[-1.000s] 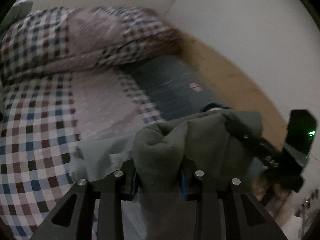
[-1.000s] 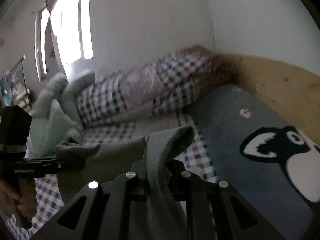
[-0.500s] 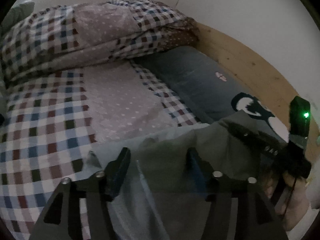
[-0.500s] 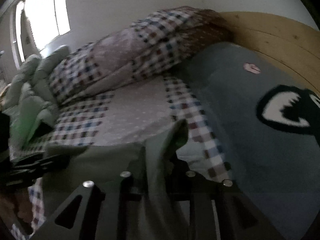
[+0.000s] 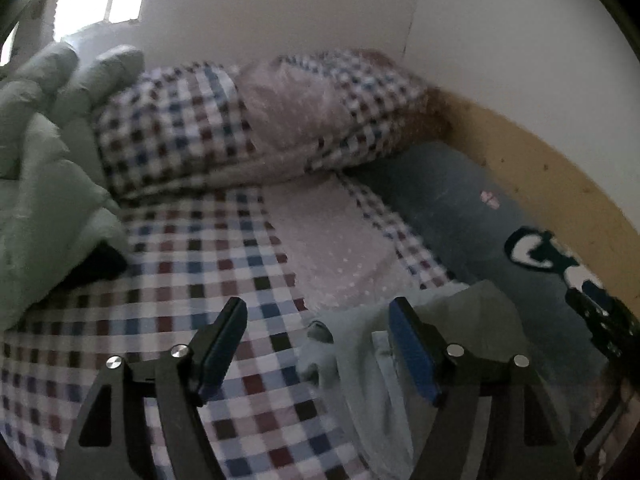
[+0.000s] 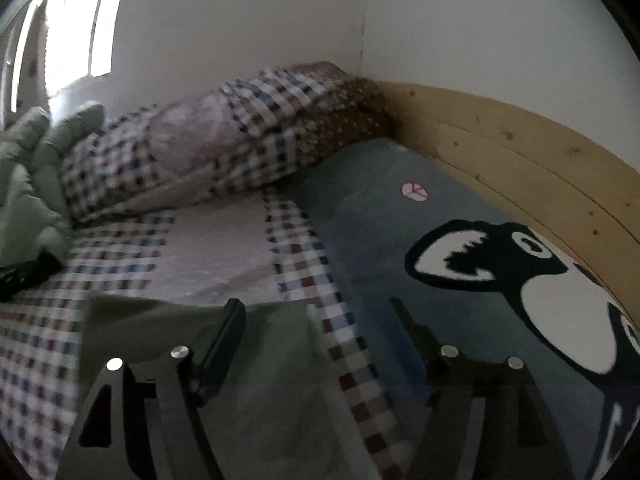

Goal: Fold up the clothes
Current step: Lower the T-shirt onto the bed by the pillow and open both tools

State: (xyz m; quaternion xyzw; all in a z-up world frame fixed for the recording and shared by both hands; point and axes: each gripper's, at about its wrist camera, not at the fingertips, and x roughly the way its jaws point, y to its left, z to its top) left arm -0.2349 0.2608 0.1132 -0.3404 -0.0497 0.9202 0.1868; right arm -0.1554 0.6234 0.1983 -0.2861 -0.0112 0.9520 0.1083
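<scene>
Left tongs: opening wide as I speak. A second ago they were clamped on a bunch of grey-green cloth; now there is only checked bedding showing between the blue pads, and nothing is gripped.

Right tongs: also springing apart. They had a fold of the same cloth pinched a moment back. Now the jaws stand clear, with the cloth lying loose beneath and between them, not pressed.

Garment: dropped onto the bed. In the left view it lies crumpled just beside the right-hand pad and partly under it. In the right view it is a flat dark-green sheet spread over the near edge of the checked quilt.

What changed: both hands let go almost together, and the cloth went from hanging in the air to resting on the bed.

Meaning for the task: I judge this as the lay-down, with the piece set out flat so the folding can start. No neat fold shows yet.

Surroundings: rolled checked duvet at the far end, pale green puffy jacket off to the left, grey cartoon blanket along the wooden bed rail.

Next, my guess: find an edge or corner to pinch. The blur hides the hems for now.
</scene>
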